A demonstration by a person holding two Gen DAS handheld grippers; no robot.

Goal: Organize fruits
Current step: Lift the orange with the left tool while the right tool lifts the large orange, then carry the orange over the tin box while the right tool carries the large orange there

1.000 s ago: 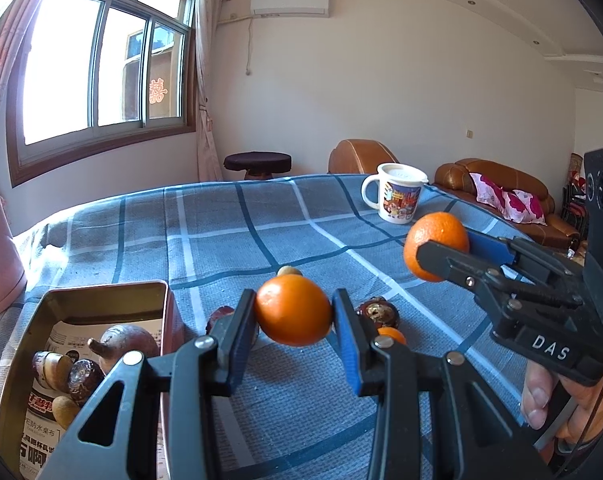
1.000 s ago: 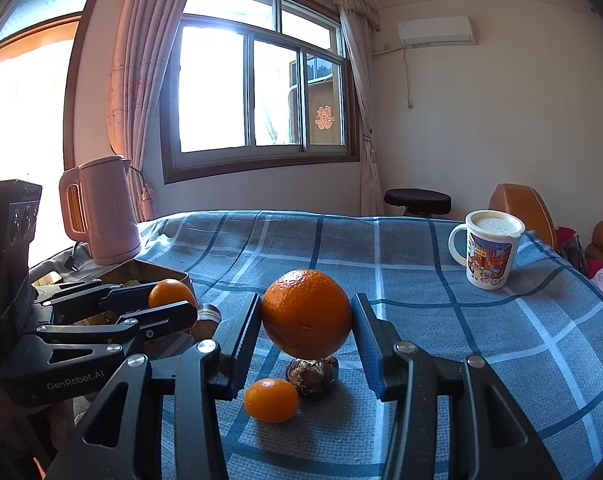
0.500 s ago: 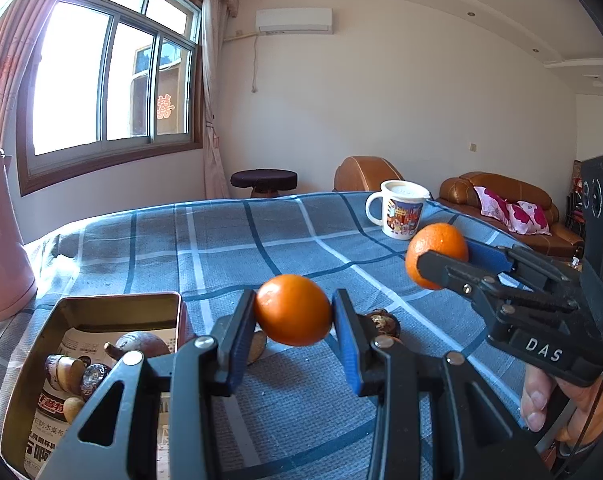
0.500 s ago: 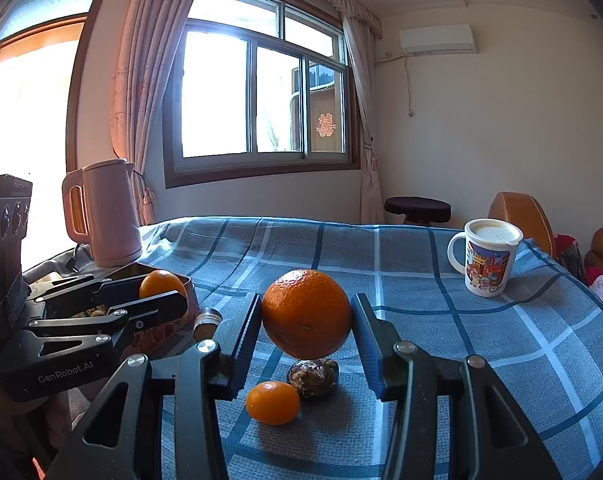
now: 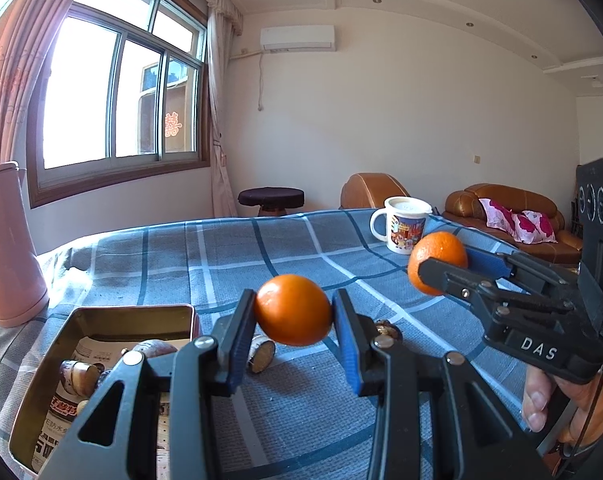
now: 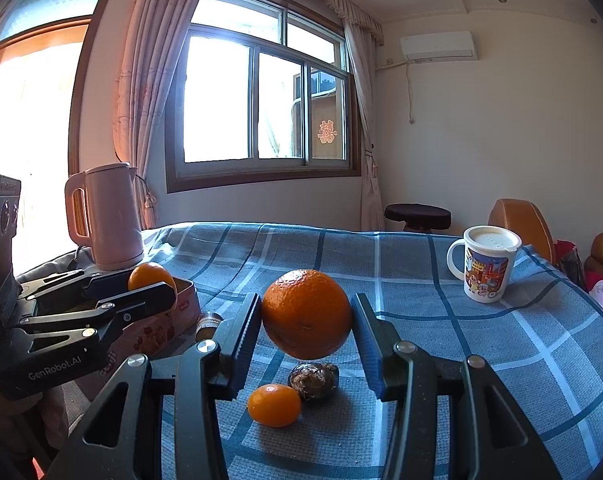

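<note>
I have the left gripper point(image 5: 293, 310) clamped on a small orange point(image 5: 292, 309), the right gripper point(image 6: 306, 314) on a larger orange point(image 6: 306, 314), both aloft mid-carry. Next: lower each into the tin point(image 5: 141, 312) beside the left gripper, then release

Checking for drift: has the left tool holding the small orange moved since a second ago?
Yes. In the right wrist view the left tool with its small orange has shifted left, toward the pink kettle.
</note>
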